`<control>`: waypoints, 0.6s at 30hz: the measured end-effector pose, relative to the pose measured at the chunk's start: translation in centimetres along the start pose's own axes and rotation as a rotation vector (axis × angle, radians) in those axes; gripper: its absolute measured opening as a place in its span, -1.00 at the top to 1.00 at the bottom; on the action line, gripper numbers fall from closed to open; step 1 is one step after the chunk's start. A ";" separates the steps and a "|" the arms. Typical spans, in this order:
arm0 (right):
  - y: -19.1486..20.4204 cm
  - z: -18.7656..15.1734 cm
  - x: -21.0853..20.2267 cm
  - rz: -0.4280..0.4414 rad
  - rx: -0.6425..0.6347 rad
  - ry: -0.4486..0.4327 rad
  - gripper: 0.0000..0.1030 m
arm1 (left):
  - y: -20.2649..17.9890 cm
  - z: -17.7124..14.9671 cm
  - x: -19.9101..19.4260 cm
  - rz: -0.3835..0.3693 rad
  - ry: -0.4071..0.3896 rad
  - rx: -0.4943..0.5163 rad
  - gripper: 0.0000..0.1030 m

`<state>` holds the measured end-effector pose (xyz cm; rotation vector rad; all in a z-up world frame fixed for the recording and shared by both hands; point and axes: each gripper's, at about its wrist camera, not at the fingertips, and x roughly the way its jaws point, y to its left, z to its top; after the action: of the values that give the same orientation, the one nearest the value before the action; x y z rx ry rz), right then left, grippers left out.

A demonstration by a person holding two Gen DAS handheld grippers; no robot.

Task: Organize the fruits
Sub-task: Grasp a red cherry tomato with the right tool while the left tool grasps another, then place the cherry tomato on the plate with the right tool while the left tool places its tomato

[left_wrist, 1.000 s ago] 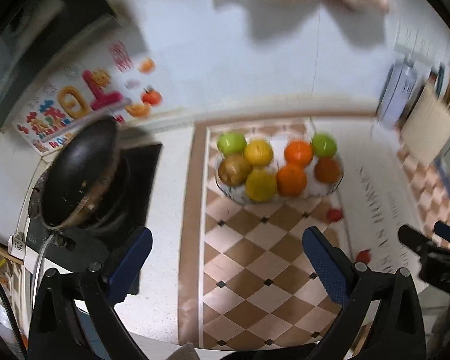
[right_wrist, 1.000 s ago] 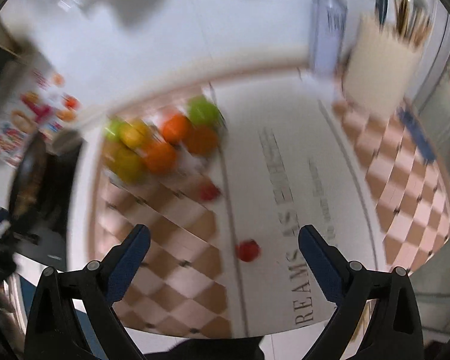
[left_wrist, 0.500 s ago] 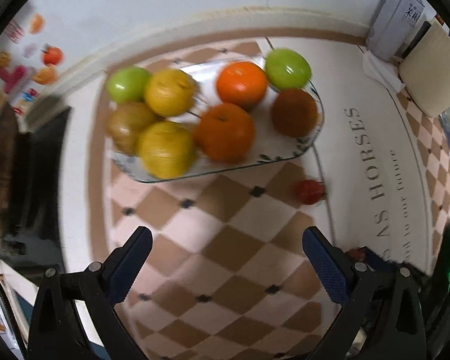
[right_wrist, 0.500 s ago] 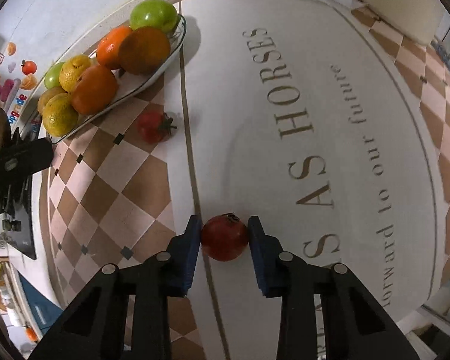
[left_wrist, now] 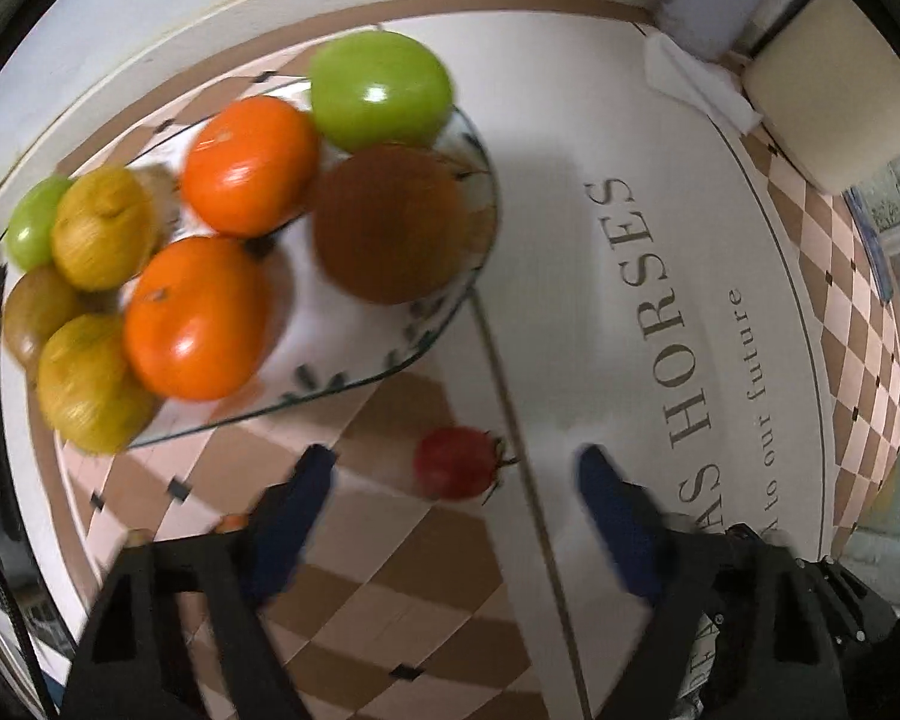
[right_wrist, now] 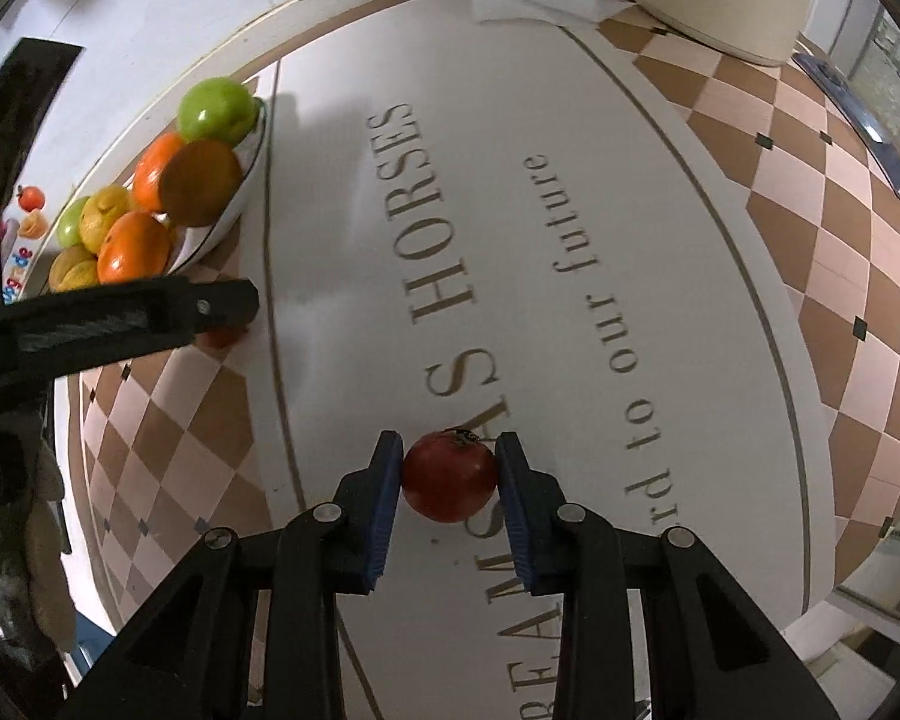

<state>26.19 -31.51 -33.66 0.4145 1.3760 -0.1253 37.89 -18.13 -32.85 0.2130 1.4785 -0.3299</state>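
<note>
Checkered mat (right_wrist: 810, 192); right tool (right_wrist: 450, 474) clamps round glossy tomato (right_wrist: 450, 480)

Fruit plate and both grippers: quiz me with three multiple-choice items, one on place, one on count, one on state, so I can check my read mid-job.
1. Where does the small red fruit near the left gripper lie?
A. On the mat beside the plate
B. On the plate
C. Inside the cream container

2. How many green fruits are on the plate?
A. One
B. Two
C. Four

3. What is the right gripper doing?
A. Open over bare mat
B. Shut on a red fruit
C. Shut on an orange

Answers: 1 A, it sits on the checked mat below the plate's rim, between the closing fingers. 2 B, one at each end. 3 B, both pads press the red fruit.
</note>
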 end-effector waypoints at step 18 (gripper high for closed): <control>1.1 3.5 -1.3 0.065 0.003 -0.035 0.33 | 2.3 0.4 -0.9 -0.081 -0.023 -0.085 0.45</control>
<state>29.49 -31.88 -31.70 0.4569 1.3267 -0.0804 38.98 -16.02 -32.09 0.0810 1.4781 -0.3332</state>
